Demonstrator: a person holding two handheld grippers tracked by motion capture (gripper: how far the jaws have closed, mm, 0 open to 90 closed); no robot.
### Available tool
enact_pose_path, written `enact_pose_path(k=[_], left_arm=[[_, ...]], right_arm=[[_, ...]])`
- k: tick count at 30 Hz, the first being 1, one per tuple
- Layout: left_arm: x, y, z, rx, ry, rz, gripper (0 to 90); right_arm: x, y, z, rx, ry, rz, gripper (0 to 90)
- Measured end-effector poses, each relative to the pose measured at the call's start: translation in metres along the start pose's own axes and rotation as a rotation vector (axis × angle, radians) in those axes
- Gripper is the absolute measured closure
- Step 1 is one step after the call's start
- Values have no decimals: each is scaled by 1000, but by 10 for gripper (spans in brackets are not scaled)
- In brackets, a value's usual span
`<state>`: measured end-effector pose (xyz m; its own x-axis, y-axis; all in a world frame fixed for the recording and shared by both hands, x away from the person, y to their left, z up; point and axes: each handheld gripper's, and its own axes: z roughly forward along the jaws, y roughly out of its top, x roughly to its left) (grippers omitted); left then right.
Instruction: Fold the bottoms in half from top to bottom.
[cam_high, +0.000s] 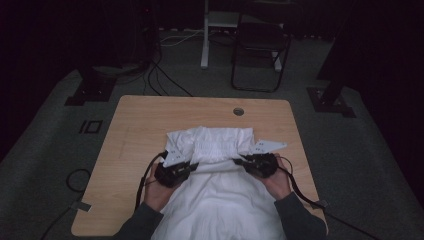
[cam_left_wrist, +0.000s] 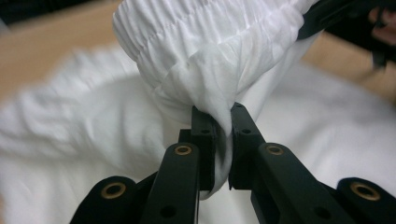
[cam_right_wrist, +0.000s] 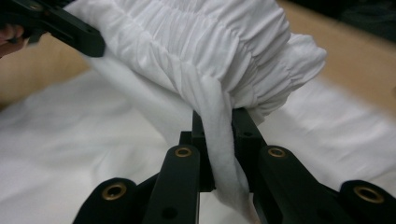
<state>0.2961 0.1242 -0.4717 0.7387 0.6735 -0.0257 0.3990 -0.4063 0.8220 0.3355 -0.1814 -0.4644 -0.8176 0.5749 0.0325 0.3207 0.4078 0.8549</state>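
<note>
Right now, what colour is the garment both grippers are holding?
Plain white garment, with a gathered elastic band; the left gripper view shows it best.

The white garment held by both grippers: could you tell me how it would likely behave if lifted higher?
The white garment would probably sag between the left gripper and right gripper, since it drapes and bunches at the jaws. It looks thin and light. Its gathered band may stretch.

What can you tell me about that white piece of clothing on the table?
The white garment looks like thin, soft cotton. A gathered, shirred band runs across it, with finely pleated folds. It lies spread on the wooden table, its near end running off the table's near edge. The left tool and the right tool each pinch a fold of fabric by the band, one at each side, lifting it so the cloth bunches up above their jaws.
</note>
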Motion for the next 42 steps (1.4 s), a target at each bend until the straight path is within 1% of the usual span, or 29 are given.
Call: enact_pose_path(k=[1, 2, 3, 4, 5, 6, 7, 8, 9, 10, 11, 13, 14, 16, 18, 21, 24, 26, 28, 29, 31, 32, 33, 34, 37, 40, 42], left_arm=[[-2, -6, 3, 24, -10, -4, 836], [-5, -16, 8, 60, -13, -2, 835], [-6, -22, 11, 76, -18, -8, 834], [-6, -31, 16, 102, -39, -34, 834], [-7, -37, 21, 124, -45, -41, 834], [-9, -45, 28, 167, -41, -31, 833], [-9, -50, 32, 188, -43, -27, 831], [-10, -56, 38, 210, -39, -27, 831], [-9, -60, 43, 224, -30, -16, 831], [-8, -62, 45, 223, -29, -16, 830], [-7, -62, 46, 220, -28, -14, 830], [-5, -60, 47, 224, -19, 2, 828], [-4, -59, 49, 226, -7, 20, 827], [0, -57, 51, 226, -2, 21, 826], [7, -54, 54, 226, 16, 39, 823], [19, -50, 59, 228, 35, 38, 821], [35, -43, 66, 226, 52, 53, 820], [45, -39, 70, 229, 53, 51, 820], [52, -35, 74, 225, 64, 53, 820], [55, -34, 76, 227, 70, 50, 820], [64, -30, 82, 219, 83, 31, 821], [64, -30, 82, 219, 83, 31, 821], [74, -25, 89, 206, 100, 10, 821], [77, -23, 92, 201, 110, 0, 821], [87, -17, 100, 199, 138, -18, 822], [95, -12, 107, 190, 152, -41, 822], [101, -10, 111, 179, 159, -64, 822]], right_arm=[[4, -9, 3, 20, 6, 5, 827], [7, -16, 5, 33, 8, 8, 828], [12, -28, 9, 56, 21, 20, 828], [14, -35, 11, 70, 30, 25, 828], [17, -47, 15, 90, 36, 37, 828], [19, -53, 18, 104, 44, 47, 827], [21, -62, 22, 125, 55, 61, 827], [22, -67, 24, 135, 59, 70, 826], [23, -74, 28, 153, 63, 77, 824], [24, -78, 32, 166, 64, 81, 824], [24, -81, 34, 175, 64, 87, 824], [23, -84, 39, 192, 62, 99, 824], [22, -84, 40, 193, 62, 105, 824], [20, -83, 44, 205, 63, 123, 824], [19, -83, 48, 205, 61, 126, 823], [16, -80, 56, 198, 60, 150, 824], [13, -73, 66, 200, 45, 138, 826], [7, -68, 73, 201, 35, 138, 827], [0, -63, 80, 198, 25, 137, 830], [-4, -61, 84, 194, 17, 128, 830], [-13, -55, 92, 195, -9, 124, 832], [-13, -55, 92, 195, -9, 124, 832], [-16, -52, 95, 196, -18, 117, 832], [-25, -45, 104, 202, -52, 102, 832], [-38, -35, 115, 208, -83, 118, 833], [-51, -29, 124, 205, -100, 141, 833], [-57, -26, 129, 194, -111, 154, 834]])
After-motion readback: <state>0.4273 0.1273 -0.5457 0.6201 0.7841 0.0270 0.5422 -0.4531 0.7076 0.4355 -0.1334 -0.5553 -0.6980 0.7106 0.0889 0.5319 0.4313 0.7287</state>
